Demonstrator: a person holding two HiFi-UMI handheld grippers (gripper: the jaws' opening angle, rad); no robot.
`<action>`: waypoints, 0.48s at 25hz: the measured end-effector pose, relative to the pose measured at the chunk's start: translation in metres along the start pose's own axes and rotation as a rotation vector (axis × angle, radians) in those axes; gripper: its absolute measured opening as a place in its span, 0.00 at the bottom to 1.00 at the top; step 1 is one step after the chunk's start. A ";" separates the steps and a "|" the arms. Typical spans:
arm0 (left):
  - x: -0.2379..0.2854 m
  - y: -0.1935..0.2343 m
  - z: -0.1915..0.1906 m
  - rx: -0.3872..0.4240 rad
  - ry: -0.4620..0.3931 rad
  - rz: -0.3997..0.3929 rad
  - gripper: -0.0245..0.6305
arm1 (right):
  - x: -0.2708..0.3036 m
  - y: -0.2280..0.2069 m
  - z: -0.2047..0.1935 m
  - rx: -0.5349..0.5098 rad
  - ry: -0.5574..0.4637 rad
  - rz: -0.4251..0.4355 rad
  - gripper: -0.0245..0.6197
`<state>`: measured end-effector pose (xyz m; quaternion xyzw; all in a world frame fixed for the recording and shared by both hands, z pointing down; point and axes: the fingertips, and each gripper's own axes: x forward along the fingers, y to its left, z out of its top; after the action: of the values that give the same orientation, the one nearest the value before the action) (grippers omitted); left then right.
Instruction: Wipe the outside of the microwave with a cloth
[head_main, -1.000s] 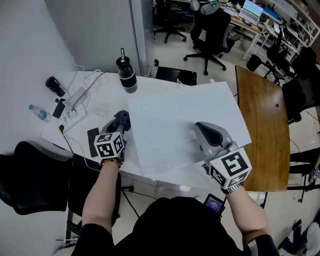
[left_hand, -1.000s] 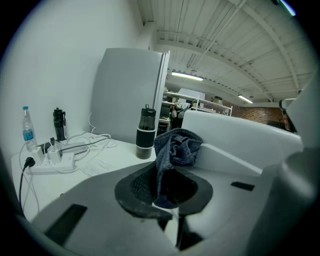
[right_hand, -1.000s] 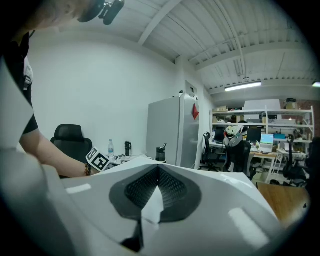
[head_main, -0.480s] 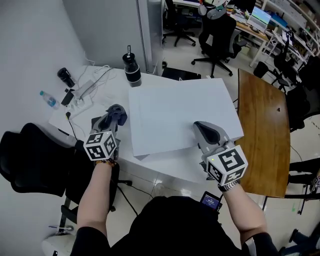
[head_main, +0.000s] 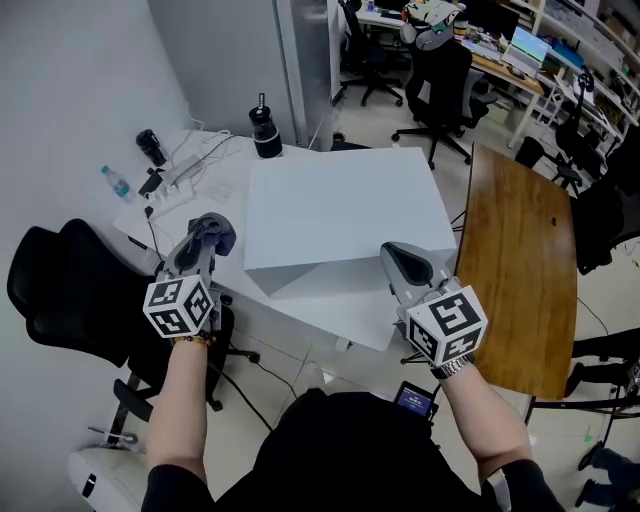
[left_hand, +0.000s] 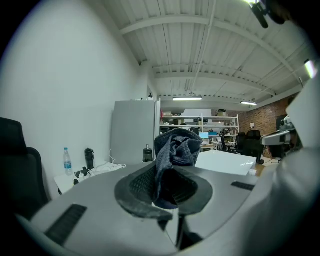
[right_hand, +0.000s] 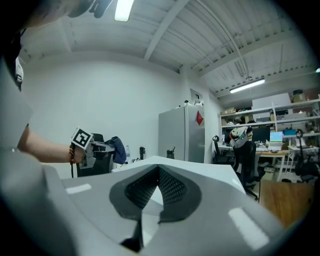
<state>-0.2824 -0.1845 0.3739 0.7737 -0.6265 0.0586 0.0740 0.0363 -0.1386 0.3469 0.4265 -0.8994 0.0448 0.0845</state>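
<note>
The microwave appears as a big white box on the white table; its top also shows in the left gripper view and the right gripper view. A dark blue-grey cloth is bunched in my left gripper, which is shut on it and held left of the box, apart from it. In the left gripper view the cloth fills the jaws of the left gripper. My right gripper hovers at the box's front right corner, shut and holding nothing, as its own view shows.
A black bottle, a water bottle, a power strip with cables and a small black object lie on the table's far left. A black office chair stands at left, a wooden table at right.
My left gripper has risen and drawn back leftward from the box's left side, still carrying the cloth. The right gripper has shifted slightly along the front right corner. The view has swung too.
</note>
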 end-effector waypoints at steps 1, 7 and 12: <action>-0.011 -0.006 0.003 0.003 -0.010 0.003 0.11 | -0.007 0.002 -0.003 0.001 -0.002 0.006 0.04; -0.067 -0.067 0.019 0.018 -0.055 -0.027 0.11 | -0.053 0.012 -0.008 -0.001 -0.014 0.038 0.04; -0.098 -0.131 0.017 0.017 -0.056 -0.099 0.11 | -0.090 0.021 -0.011 -0.004 -0.020 0.058 0.04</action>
<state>-0.1745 -0.0671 0.3342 0.8055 -0.5890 0.0387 0.0527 0.0769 -0.0549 0.3406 0.4006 -0.9122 0.0411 0.0751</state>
